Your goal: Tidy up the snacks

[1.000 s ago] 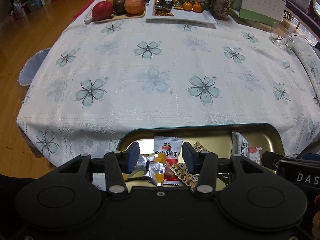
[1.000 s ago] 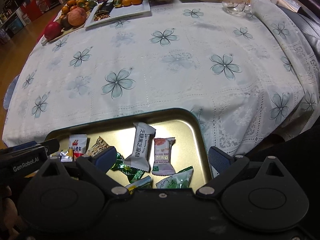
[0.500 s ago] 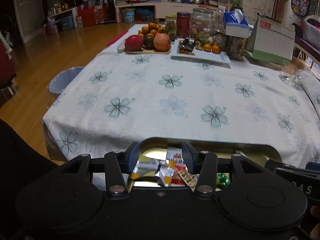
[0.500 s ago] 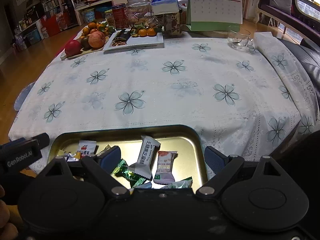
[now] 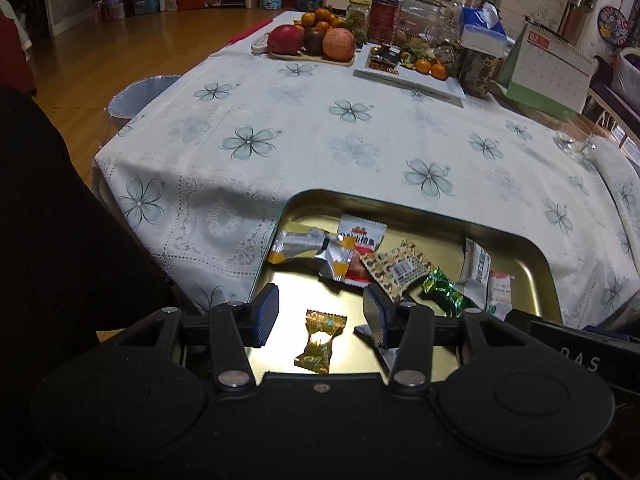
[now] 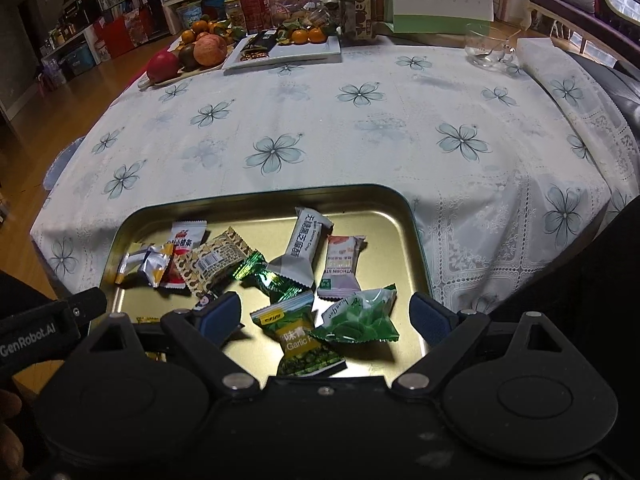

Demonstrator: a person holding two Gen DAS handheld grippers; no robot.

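Both grippers, left gripper (image 5: 320,322) and right gripper (image 6: 326,318), are hovering unclenched over the gold tray (image 6: 416,236); wrapped snacks (image 6: 302,246) are lying scattered inside, fruit board (image 6: 180,74) at eleven o'clock.

A glossy gold metal tray (image 6: 416,240) is seen on a matt, lace-patterned cloth tablecloth (image 6: 320,128). Shiny foil and plastic snack wrappers (image 6: 256,268) are crinkled, and the floor (image 5: 92,56) is polished wood.
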